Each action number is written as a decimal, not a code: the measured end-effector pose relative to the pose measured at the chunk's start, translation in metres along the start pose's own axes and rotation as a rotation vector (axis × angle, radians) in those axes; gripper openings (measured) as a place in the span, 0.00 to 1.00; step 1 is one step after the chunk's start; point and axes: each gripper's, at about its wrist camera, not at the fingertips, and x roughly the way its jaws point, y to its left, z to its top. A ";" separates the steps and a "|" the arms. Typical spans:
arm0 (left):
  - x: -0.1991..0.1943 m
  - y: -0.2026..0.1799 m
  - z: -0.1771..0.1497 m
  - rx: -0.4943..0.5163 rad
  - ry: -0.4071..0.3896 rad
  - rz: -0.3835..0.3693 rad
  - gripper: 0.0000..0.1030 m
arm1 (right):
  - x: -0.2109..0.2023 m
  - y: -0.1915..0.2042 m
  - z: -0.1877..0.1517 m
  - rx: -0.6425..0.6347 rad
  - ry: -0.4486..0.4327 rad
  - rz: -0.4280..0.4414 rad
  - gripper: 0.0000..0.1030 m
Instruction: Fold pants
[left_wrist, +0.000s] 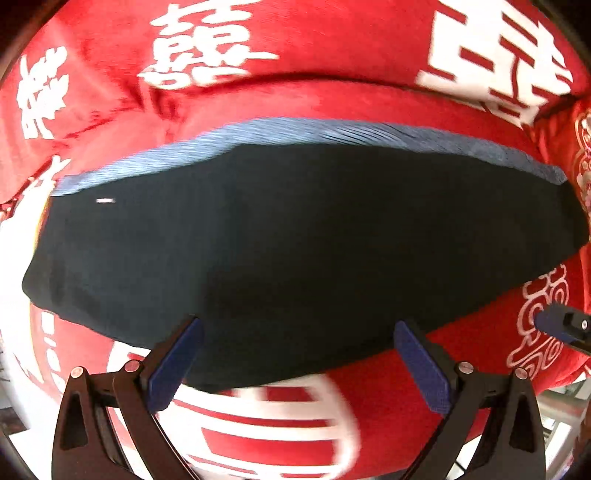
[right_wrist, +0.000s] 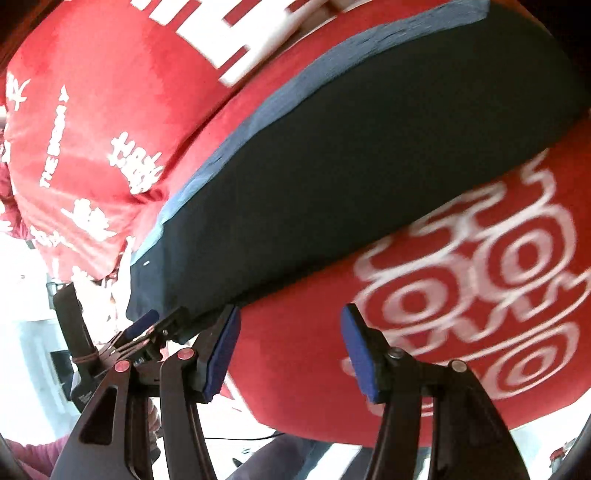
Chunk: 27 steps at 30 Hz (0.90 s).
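Observation:
Dark navy pants (left_wrist: 295, 229) lie folded into a flat band on a red blanket (left_wrist: 317, 99) with white characters. A lighter blue strip (left_wrist: 295, 129) runs along their far edge. Pointing down over their near edge, my left gripper (left_wrist: 297, 328) is open and grips nothing. A blue pad of my right gripper (left_wrist: 561, 325) shows at the right. In the right wrist view the pants (right_wrist: 369, 166) stretch diagonally across the blanket (right_wrist: 110, 110). My right gripper (right_wrist: 291, 314) is open over red cloth just off their near edge. The left gripper (right_wrist: 144, 325) hangs at their left end.
The blanket bulges softly and falls away at its near edge onto a bright floor (right_wrist: 33, 332). A metal frame (left_wrist: 561, 406) shows at the lower right of the left wrist view. A person's reddish sleeve (right_wrist: 29, 454) is at the lower left.

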 end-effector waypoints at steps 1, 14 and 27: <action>-0.003 0.015 0.003 0.000 -0.011 0.009 1.00 | 0.008 0.011 -0.007 0.004 0.006 0.020 0.59; 0.046 0.236 0.017 -0.114 -0.032 0.167 1.00 | 0.147 0.123 -0.060 0.006 0.133 0.243 0.59; 0.056 0.257 0.001 -0.037 -0.049 0.010 1.00 | 0.147 0.139 -0.045 0.016 0.061 0.282 0.09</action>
